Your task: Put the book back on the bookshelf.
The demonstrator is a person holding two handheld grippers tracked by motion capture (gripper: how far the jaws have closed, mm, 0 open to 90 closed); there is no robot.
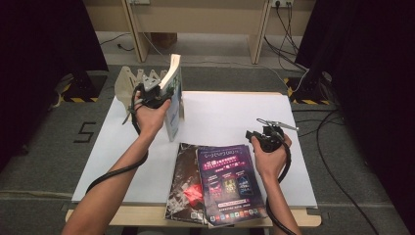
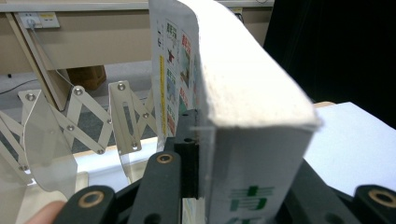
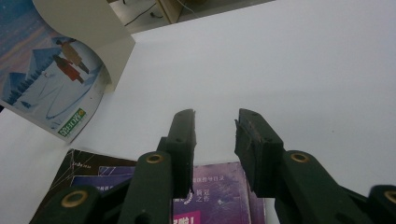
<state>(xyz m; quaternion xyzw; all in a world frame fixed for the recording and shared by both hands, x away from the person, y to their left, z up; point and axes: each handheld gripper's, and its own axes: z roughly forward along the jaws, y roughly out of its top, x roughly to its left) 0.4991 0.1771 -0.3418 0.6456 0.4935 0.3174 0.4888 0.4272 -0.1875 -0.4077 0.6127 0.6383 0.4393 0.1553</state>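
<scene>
Magazines [image 1: 215, 183] lie at the lower middle of the high view, a purple one overlapping a dark one, both hanging a little over the near edge of the table [image 1: 235, 117]. Just right of them the right gripper [image 1: 266, 133] rests low over the white sheet, its jaws apart with nothing between them; in the right gripper view they stand open above the purple cover, touching nothing. Farther up and to the left, the left gripper [image 1: 157, 93] clamps a thick book [image 1: 173, 98] from its lower part, holding it upright with its bottom edge at or close to the sheet; I cannot tell whether it touches. In the left gripper view the book [image 2: 233, 107] fills the gap between the jaws, one pad pressed flat on the cover beside the page block, the other jaw hidden behind it. It looks like a fat softcover: fairly heavy, and its top curls over, so the covers are limp rather than stiff. A grip low near the spine, as now, likely keeps the pages from fanning; a glossy cover could slip if tilted. Beyond the book, at the upper left, a folding rack [image 1: 132, 81] with clear dividers waits, probably its destination.
</scene>
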